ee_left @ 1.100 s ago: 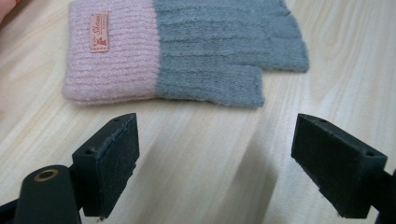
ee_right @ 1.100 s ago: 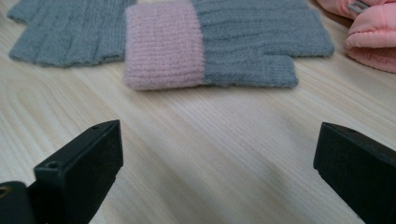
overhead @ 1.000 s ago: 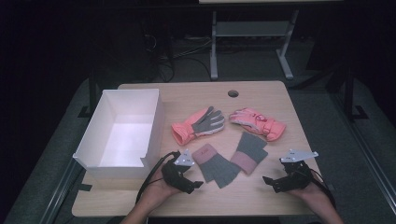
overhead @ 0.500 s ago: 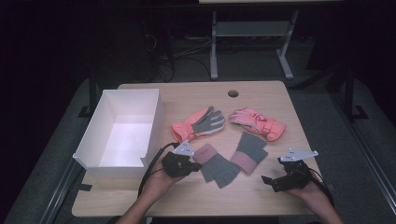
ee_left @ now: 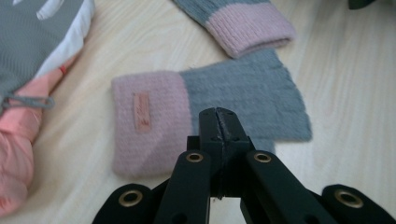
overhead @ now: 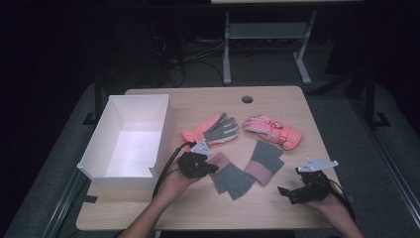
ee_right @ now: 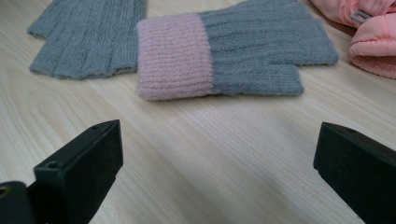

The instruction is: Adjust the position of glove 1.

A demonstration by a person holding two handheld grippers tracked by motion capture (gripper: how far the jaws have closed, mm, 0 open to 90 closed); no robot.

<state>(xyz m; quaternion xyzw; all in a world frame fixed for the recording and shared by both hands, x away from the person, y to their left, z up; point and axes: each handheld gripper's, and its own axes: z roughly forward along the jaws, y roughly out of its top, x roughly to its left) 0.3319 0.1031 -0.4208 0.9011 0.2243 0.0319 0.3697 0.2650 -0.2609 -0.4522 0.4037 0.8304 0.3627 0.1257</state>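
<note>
The left gripper [ee_left: 218,122] hangs over the near knit glove [ee_left: 210,112], its jaws pressed together with nothing between them, tips just above the seam where the pink cuff meets the grey body. The glove lies flat on the table [overhead: 297,106], directly ahead of and beneath the fingertips. The right gripper [overhead: 293,192] rests well back from the second knit glove [ee_right: 233,53], jaws spread wide and empty; that glove lies ahead of them, cuff toward their left side.

The main risk lies with the left tool: with the jaws clamped together, a descent would only press or shove the glove along the smooth wood rather than catch it, possibly sliding it under the other grey glove beyond the fingertips. Even once opened, the thin flat knit gives little to bite on, so the tips may scrape the table or pinch only one layer, letting the glove unroll and drop. The orange ski glove [ee_left: 18,140], just to the left of the fingers, could be snagged by its cord. The white bin [overhead: 126,139] stands farther left.
</note>
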